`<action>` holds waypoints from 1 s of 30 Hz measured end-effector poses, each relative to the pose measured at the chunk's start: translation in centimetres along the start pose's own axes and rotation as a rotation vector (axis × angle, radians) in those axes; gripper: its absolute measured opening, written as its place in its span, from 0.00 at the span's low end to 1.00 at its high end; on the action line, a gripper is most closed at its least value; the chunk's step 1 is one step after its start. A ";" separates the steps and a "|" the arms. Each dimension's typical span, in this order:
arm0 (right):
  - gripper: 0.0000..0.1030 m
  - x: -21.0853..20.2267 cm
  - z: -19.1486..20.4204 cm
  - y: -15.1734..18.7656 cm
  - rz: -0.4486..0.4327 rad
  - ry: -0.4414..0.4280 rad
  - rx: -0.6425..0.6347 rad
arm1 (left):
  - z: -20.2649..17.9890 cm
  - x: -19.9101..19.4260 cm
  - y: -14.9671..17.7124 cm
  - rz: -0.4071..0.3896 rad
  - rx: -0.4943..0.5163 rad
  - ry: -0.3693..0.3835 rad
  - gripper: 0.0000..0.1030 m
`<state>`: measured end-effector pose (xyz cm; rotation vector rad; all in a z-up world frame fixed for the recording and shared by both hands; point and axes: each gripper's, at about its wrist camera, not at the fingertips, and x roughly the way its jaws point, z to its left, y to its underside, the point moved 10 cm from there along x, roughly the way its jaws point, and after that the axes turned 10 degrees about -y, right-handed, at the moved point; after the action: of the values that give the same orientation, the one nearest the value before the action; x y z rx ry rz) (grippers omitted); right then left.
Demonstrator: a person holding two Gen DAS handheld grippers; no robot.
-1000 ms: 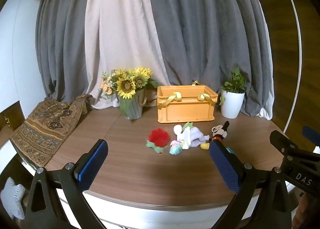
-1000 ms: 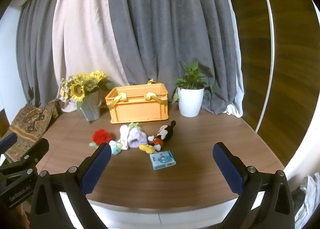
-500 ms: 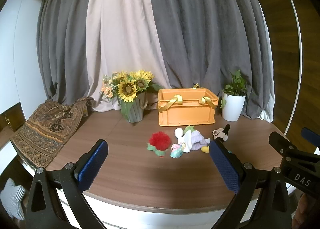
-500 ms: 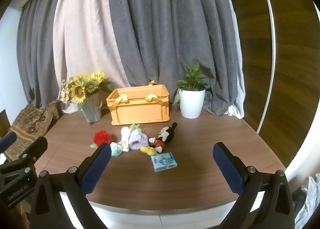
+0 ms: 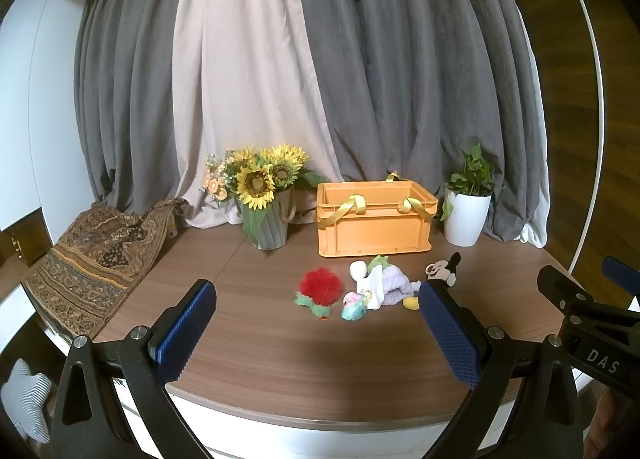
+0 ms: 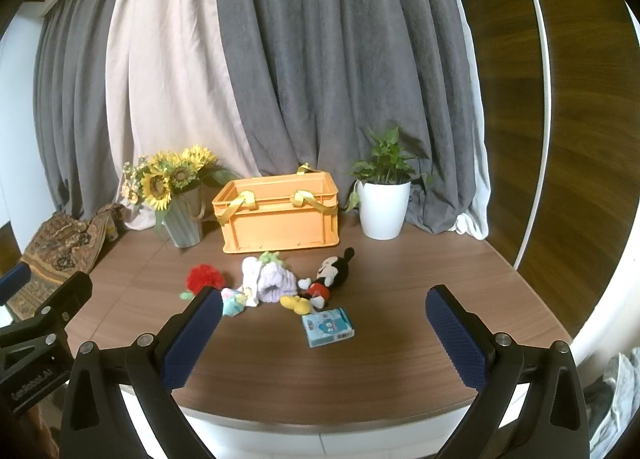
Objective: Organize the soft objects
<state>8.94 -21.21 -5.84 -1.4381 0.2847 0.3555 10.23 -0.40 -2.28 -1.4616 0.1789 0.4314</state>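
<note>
While both grippers' fingers [image 5: 186,329] [image 6: 456,339] gape wide, the orange crate [image 6: 280,215] seemingly holds nothing, toys [image 6: 272,283] lying before it.

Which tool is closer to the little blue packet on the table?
The right tool, probably. The blue packet lies on the table just ahead, between its open fingers. The left tool sits further left, facing the red fluffy toy.

Both views tableward (shared crate [image 5: 374,219])

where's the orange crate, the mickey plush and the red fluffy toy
orange crate [image 6: 280,225]: right wrist view, front wall
mickey plush [image 6: 332,275]: right wrist view, head
red fluffy toy [image 5: 321,286]: left wrist view, red tuft
</note>
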 end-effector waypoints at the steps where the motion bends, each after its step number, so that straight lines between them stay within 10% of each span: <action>1: 1.00 0.0 0.0 0.0 0.000 0.000 0.000 | 0.0 0.0 0.0 0.000 0.000 0.000 1.00; 30: 1.00 0.1 0.0 0.1 -0.004 0.000 0.001 | -0.1 0.0 0.3 -0.006 -0.003 0.000 1.00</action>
<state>8.99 -21.17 -6.02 -1.4379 0.2821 0.3521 10.11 -0.51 -2.62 -1.4645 0.1739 0.4265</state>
